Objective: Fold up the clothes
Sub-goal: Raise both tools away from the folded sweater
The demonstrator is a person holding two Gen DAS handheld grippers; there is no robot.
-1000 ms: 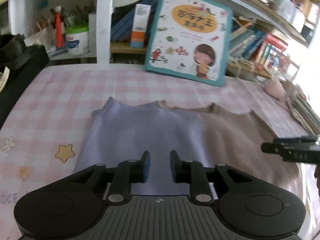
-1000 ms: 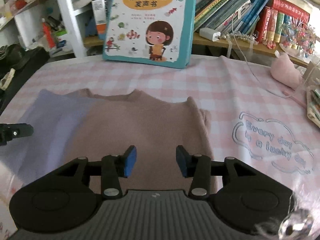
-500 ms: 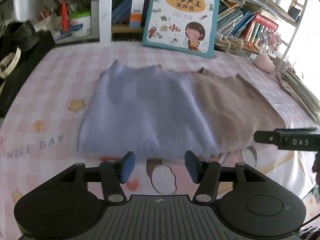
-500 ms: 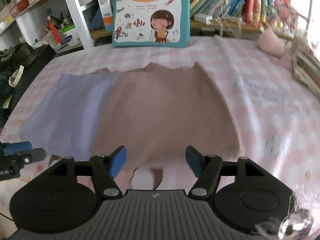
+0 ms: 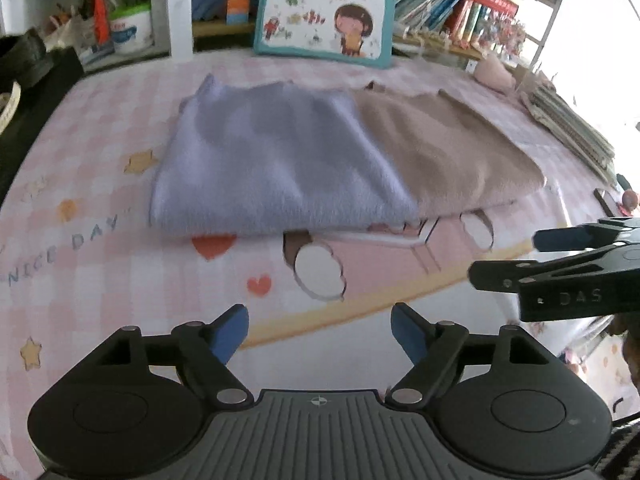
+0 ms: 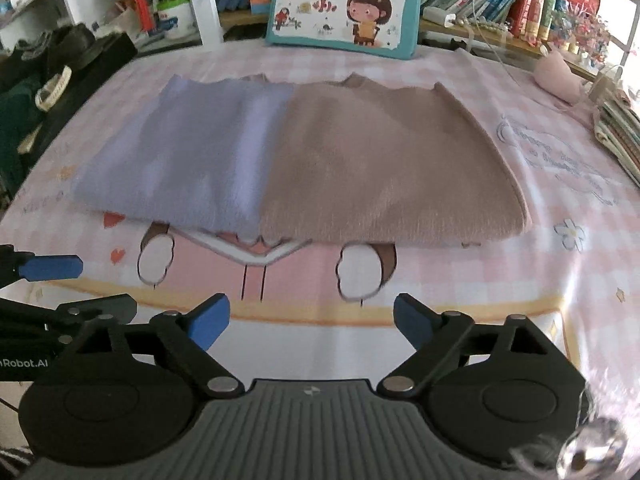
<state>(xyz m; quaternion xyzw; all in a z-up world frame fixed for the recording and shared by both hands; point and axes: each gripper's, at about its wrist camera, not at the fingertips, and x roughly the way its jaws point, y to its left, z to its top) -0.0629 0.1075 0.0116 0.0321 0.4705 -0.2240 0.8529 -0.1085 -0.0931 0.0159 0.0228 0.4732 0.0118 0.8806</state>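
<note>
Nearest, the left gripper [image 5: 319, 330] and right gripper [image 6: 311, 322] hover with fingers released, grasping nothing. Beyond them the two-tone lilac-and-tan knitted sweater [image 6: 304, 156] lies flat on the pink checked table [image 6: 560, 280]. The next fold probably calls for pinching its near hem.

My finger pads [image 5: 228, 334] are blue on black arms. The sweater [image 6: 304, 160] is lilac on its left half, tan-brown on its right. The tablecloth [image 6: 560, 288] is pink-and-white checked with cartoon prints. The book [image 6: 344, 4] has a teal border.
</note>
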